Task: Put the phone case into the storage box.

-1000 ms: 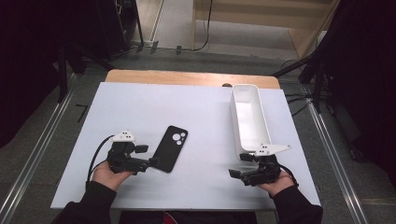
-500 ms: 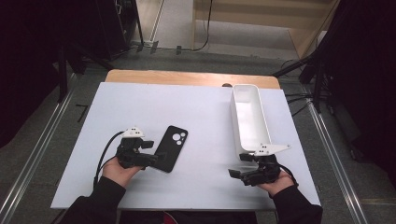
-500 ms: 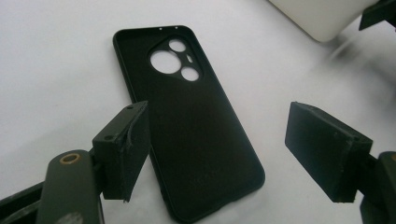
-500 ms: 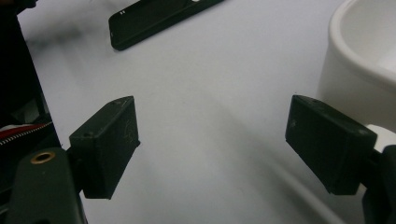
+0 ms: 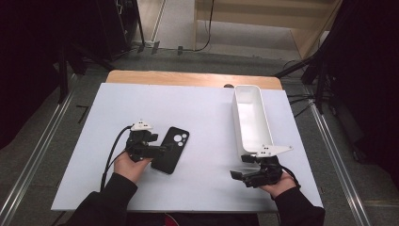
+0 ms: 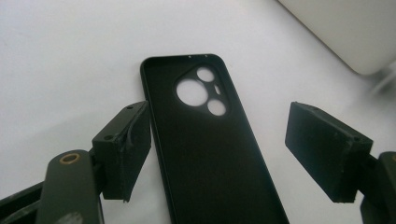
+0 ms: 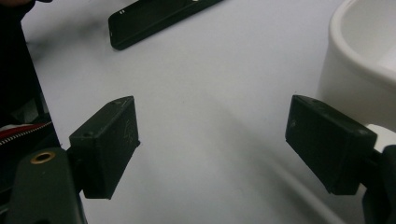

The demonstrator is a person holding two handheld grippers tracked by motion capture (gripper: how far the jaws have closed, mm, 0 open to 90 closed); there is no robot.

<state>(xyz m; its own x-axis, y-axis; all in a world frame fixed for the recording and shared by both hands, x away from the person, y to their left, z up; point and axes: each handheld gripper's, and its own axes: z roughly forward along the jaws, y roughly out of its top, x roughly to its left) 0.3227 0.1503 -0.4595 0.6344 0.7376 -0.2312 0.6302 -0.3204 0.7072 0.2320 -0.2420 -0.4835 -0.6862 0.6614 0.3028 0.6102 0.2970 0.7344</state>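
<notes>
A black phone case (image 5: 172, 149) lies flat on the white table, inner side up and camera cutouts at its far end. My left gripper (image 5: 160, 147) is at its left near end, held in a hand. In the left gripper view the case (image 6: 205, 177) runs up between the two black jaws of the left gripper (image 6: 215, 135), which stand apart on either side of it and do not press it. My right gripper (image 5: 241, 176) rests low at the front right, open with bare table between its jaws (image 7: 210, 135). The case's end (image 7: 154, 14) shows far off in the right gripper view.
A long white bin (image 5: 249, 117) stands lengthwise at the right, its near end just beyond the right gripper; its wall (image 7: 359, 70) is close beside the right jaw. A wooden strip (image 5: 188, 79) edges the table's far side. Black cables trail from both grippers.
My left gripper has slid to the right across the table until its jaws straddle the near end of the phone case. The right gripper and the bin have not moved.
</notes>
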